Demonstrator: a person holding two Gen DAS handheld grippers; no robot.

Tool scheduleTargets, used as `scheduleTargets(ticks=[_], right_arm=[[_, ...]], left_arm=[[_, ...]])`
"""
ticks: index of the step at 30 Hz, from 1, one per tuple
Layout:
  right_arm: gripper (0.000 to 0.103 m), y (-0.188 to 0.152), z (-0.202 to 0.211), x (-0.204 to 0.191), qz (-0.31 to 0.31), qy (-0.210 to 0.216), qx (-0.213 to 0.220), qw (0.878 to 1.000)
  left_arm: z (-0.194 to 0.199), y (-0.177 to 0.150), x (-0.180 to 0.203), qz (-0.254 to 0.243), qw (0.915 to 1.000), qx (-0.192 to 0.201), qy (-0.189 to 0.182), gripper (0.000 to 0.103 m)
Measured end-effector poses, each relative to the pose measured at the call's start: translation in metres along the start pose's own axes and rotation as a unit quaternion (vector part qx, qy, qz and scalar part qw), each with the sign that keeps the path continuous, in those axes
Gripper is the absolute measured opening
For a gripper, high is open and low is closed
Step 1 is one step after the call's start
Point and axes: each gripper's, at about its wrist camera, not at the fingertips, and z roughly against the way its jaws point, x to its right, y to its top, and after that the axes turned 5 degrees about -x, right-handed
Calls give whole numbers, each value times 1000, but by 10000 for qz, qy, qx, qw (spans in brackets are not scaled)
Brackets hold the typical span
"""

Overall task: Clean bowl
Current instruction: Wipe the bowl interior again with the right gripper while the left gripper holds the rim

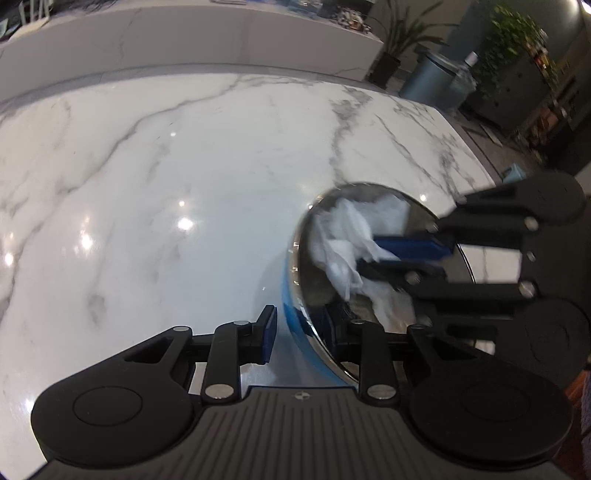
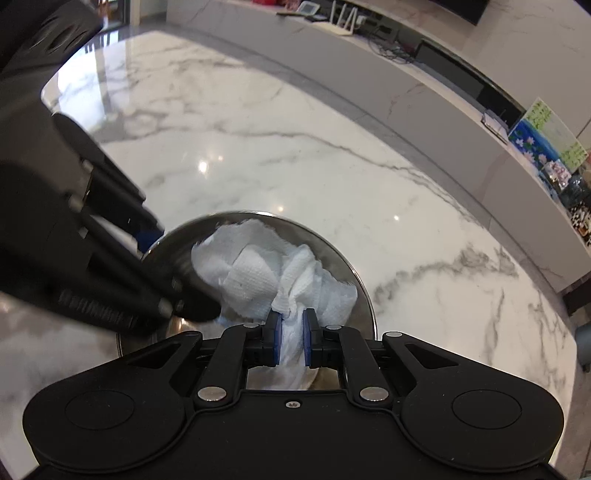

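A steel bowl (image 1: 289, 302) with a blue outside stands on the white marble table. My left gripper (image 1: 297, 325) is shut on its near rim, one blue pad outside the wall and one inside. A crumpled white paper towel (image 1: 347, 229) lies inside the bowl, pinched by my right gripper (image 1: 373, 254), which reaches in from the right. In the right wrist view the right gripper (image 2: 291, 332) is shut on a twisted end of the paper towel (image 2: 255, 266), which spreads over the inside of the bowl (image 2: 332, 247). The blurred left gripper (image 2: 173, 275) holds the bowl's left rim.
The marble table (image 1: 166, 184) stretches wide around the bowl. Beyond its far edge stand a grey bin (image 1: 428, 77) and potted plants (image 1: 513, 37). A long ledge (image 2: 424, 96) behind the table carries a white router (image 2: 343, 18) and a colourful picture (image 2: 543, 136).
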Motion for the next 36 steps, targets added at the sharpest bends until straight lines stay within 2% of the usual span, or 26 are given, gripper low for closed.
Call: scheduleTargets(ticks=[5,13,19,23,30,34,36], right_arm=[[10,-3,1,10,-171,464,-120,9987],[10,-1,1,-2,-74,1087,-89,9940],[10,0,0,-6,-2,988,-99,9951],[10,0,0,-8,66,873,-72,9961],[10,-1,-3,-2,-42,725,-20,9974],[10,0,-5,1,-107,575,9,9983],[10,-1,-5,2,-136,541,24,9984]], left_arm=[[0,1,-2,97,9999,28,-33,25],[-3,1,-1,101,9999,-26,-118,22],[-2,2,-1,119,9998,-130,-109,22],[3,0,-4,354,9991,-217,-50,38],[13,-1,-10,728,9972,-155,-31,47],[22,-2,-3,651,9978,-87,25,47],[25,-3,1,578,9983,-68,-9,40]])
